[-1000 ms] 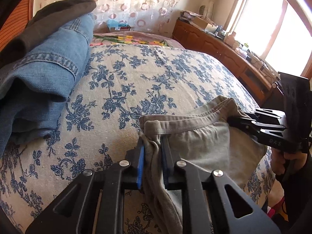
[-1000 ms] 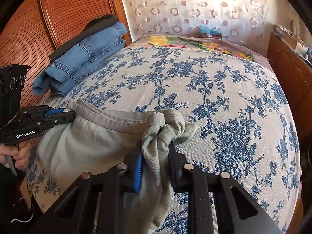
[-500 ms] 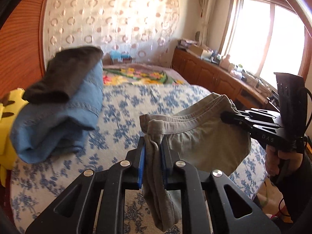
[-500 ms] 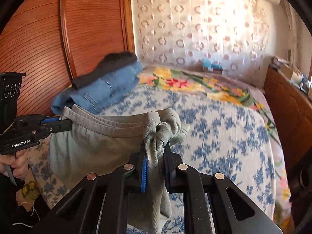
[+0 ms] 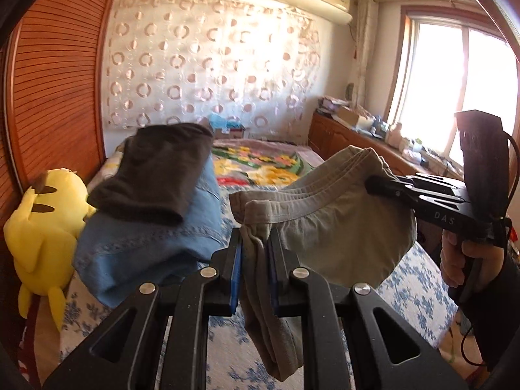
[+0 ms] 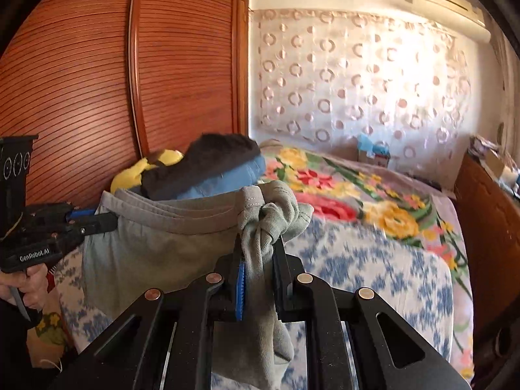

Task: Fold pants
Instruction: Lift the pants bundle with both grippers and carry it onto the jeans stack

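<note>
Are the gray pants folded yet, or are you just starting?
Just starting. Done: a pile of folded jeans with a dark garment on top sits on the bed. In hand: the gray pants hang by the waistband, clamped in the left gripper and right gripper. Left: laying them flat and folding them.

Black tools (image 5: pixel 255 266), blue pads (image 5: pixel 234 273), silver screws, dark sleeve (image 5: pixel 497 312).
</note>
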The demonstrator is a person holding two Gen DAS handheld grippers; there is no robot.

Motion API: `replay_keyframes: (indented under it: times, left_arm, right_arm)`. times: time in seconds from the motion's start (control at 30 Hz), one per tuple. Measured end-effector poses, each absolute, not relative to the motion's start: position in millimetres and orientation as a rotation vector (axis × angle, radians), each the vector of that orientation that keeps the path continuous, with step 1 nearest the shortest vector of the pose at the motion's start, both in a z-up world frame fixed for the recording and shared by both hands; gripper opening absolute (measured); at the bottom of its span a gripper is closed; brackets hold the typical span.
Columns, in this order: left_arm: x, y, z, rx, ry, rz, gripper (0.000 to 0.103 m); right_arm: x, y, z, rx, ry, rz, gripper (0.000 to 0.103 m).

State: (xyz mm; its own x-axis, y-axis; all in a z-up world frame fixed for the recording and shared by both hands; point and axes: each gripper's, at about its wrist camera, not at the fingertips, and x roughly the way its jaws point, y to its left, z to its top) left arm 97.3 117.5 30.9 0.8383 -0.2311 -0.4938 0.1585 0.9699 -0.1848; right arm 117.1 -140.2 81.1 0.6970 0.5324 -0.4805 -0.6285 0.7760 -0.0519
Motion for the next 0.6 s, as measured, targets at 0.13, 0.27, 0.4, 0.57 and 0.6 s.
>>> replay_keyframes:
  times: [0.13, 0.27, 0.4, 0.57, 0.6]
  left_arm:
    - [106.7, 133.5, 34.6, -0.159, 0.521, -0.177, 0.015]
    - [126.9, 152.3, 39.6, -0.175, 0.52, -0.159, 0.015]
    - [140.2, 164.8, 49.5, -0.165, 0.506, -0.136, 0.015]
    - [160.8, 180.8, 55.9, -0.176, 0.496, -0.104, 0.015]
    - [164.5, 183.8, 56.3, -0.182, 0.494, -0.099, 0.015]
  right_arm:
    - [141.2, -125.6, 87.7, -0.246, 0.449, 0.682, 0.014]
    - [168.0, -111.5, 91.2, -0.269, 0.456, 0.702, 0.014]
    - [189.9, -99.7, 98.4, -0.297, 0.446, 0.721, 0.014]
    - [214.1, -89.7, 99.6, -0.31, 0.449, 0.744, 0.014]
    - [220.3, -86.3, 100.0, -0.319, 0.449, 0.748, 0.014]
